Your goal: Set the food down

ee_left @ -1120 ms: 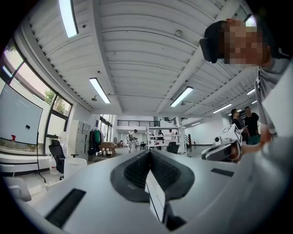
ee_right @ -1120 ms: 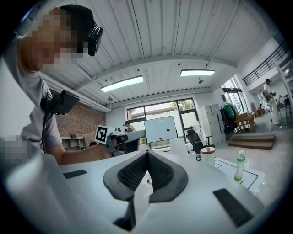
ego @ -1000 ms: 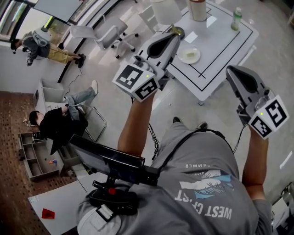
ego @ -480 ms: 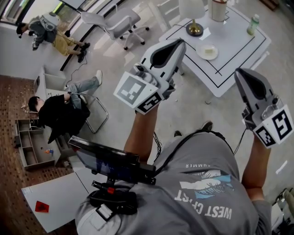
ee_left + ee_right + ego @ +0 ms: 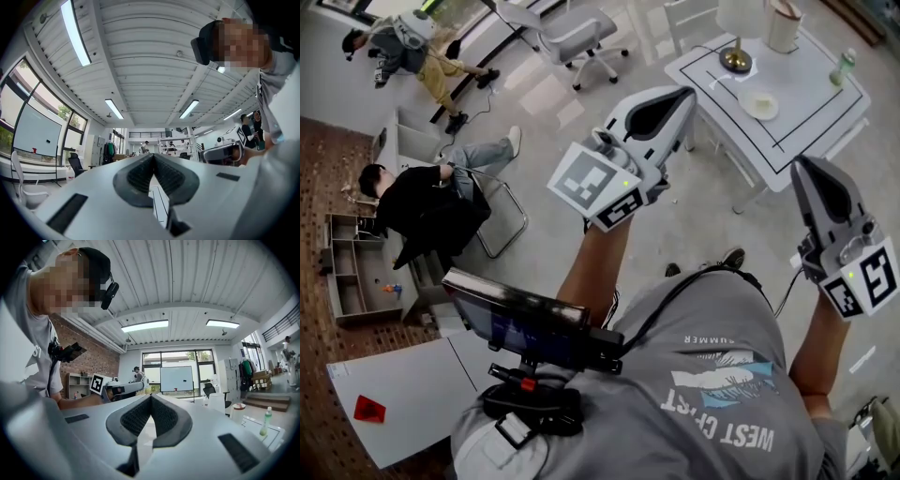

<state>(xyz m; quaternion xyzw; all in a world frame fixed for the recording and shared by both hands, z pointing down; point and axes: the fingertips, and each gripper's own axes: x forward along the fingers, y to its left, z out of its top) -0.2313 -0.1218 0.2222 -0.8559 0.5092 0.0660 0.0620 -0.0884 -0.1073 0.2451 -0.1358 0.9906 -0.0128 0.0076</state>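
A white plate with pale food (image 5: 758,103) lies on the white table (image 5: 811,131) at the head view's upper right, well beyond both grippers. My left gripper (image 5: 686,94) is held up in the middle of the head view. Its jaws are shut with nothing between them, and its tips (image 5: 152,157) meet in its own view. My right gripper (image 5: 808,165) is raised at the right, also shut and empty, its tips (image 5: 150,398) together. Each gripper shows in the other's view: the right gripper (image 5: 220,152) and the left gripper (image 5: 119,389).
On the table stand a lamp (image 5: 734,58), a green bottle (image 5: 841,67) and a paper bag (image 5: 783,23). An office chair (image 5: 567,33) stands at the top. A person (image 5: 422,211) lies by a metal chair (image 5: 497,225); a shelf unit (image 5: 352,267) is at left.
In the head view the table with the plate has slid toward the upper right and grown smaller. Both grippers stayed raised and shut, drifting slightly right.
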